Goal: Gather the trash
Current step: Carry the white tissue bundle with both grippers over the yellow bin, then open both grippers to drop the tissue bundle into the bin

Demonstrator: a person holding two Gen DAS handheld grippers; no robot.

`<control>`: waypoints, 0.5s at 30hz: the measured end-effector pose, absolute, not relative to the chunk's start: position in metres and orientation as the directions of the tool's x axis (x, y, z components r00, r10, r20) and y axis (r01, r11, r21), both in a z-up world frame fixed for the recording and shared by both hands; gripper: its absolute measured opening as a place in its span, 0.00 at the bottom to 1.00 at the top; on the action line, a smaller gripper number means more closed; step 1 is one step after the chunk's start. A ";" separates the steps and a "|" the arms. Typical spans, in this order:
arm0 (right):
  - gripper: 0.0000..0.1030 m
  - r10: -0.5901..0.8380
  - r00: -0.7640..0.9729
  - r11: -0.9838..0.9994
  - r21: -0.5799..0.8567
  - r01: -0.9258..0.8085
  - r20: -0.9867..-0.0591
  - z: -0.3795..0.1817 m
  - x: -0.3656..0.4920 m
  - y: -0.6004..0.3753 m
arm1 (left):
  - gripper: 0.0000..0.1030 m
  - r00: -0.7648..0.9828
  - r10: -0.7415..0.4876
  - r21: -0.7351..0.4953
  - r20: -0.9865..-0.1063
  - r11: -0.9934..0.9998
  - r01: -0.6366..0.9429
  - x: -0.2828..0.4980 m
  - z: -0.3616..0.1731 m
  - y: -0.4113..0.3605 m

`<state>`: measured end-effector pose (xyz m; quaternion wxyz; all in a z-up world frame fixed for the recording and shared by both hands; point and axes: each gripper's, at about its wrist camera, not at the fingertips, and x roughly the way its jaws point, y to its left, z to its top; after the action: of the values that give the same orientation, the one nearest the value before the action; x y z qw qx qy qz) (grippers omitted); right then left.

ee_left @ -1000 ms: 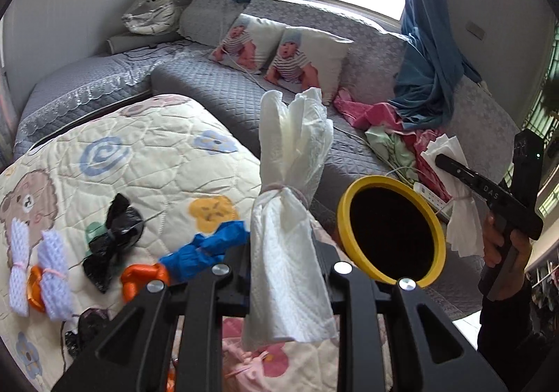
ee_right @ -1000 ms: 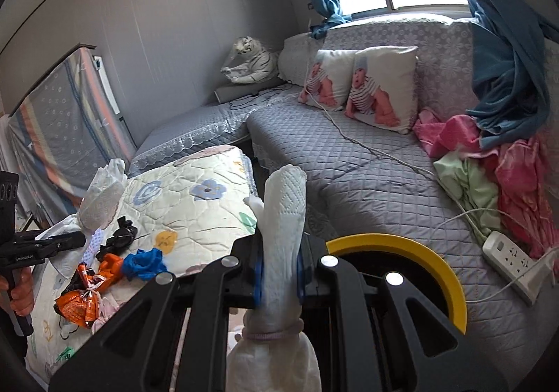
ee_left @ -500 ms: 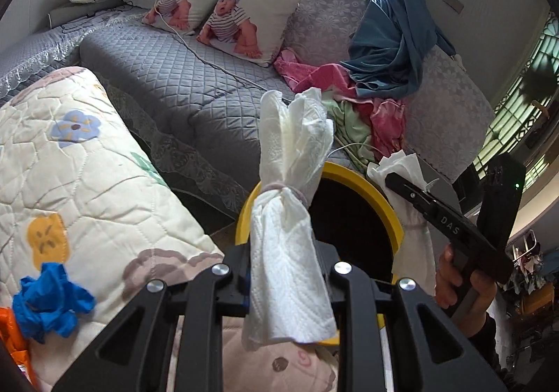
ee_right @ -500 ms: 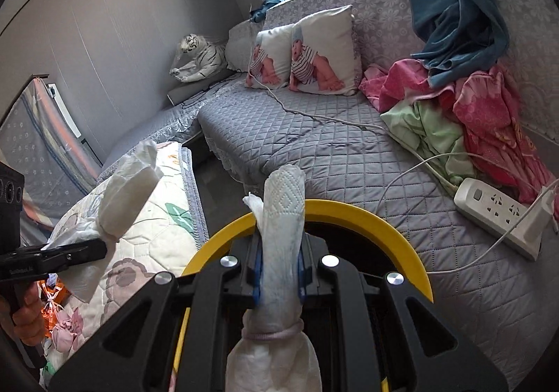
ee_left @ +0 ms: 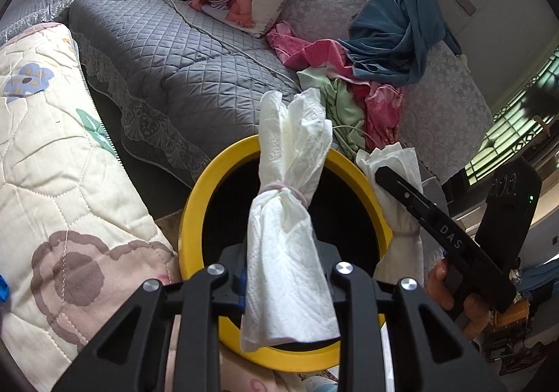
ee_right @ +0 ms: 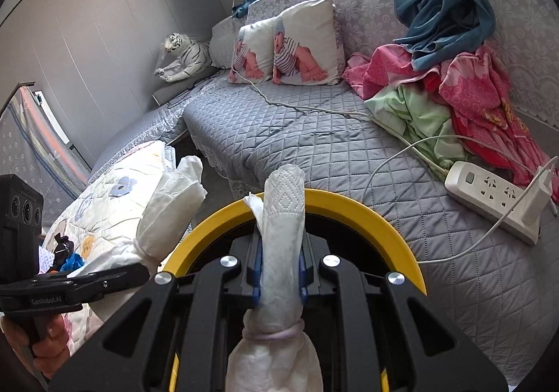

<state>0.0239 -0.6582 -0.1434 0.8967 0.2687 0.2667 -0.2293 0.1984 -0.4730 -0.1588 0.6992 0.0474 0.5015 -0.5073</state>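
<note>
With each gripper (ee_left: 288, 282) (ee_right: 279, 278) clamped on a white tied paper-towel bundle (ee_left: 286, 252) (ee_right: 279, 252) above the round yellow-rimmed black bin (ee_left: 195, 217) (ee_right: 384, 231), an off-centre release risks a bundle catching that rim and falling outside.

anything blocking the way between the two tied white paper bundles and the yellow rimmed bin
Nothing visible does. The left tool holds its tied white paper-towel bundle directly over the dark opening of the round yellow-rimmed bin, and the right tool holds its embossed white tissue bundle above the same bin, which has no lid.

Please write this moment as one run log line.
left gripper: jaws shut on tissue bundle | right gripper: jaws shut on second tissue bundle | both over yellow bin
</note>
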 end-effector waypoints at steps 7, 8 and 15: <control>0.25 -0.279 0.743 0.732 0.366 0.575 -0.608 -0.144 0.023 -0.660 | 0.46 -0.015 -0.684 -0.468 -0.730 0.483 0.740 0.201 -0.153 -0.469; 0.31 -0.283 0.742 0.728 0.368 0.579 -0.608 -0.144 0.022 -0.661 | 0.48 -0.014 -0.687 -0.473 -0.727 0.486 0.735 0.202 -0.153 -0.468; 0.38 -0.320 0.733 0.702 0.369 0.609 -0.600 -0.140 0.015 -0.665 | 0.49 0.002 -0.697 -0.484 -0.717 0.500 0.718 0.209 -0.146 -0.457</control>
<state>0.0145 -0.6651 -0.1396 0.8867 0.2834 0.2546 -0.2620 0.2091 -0.4569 -0.1458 0.7076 0.0105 0.4994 -0.4998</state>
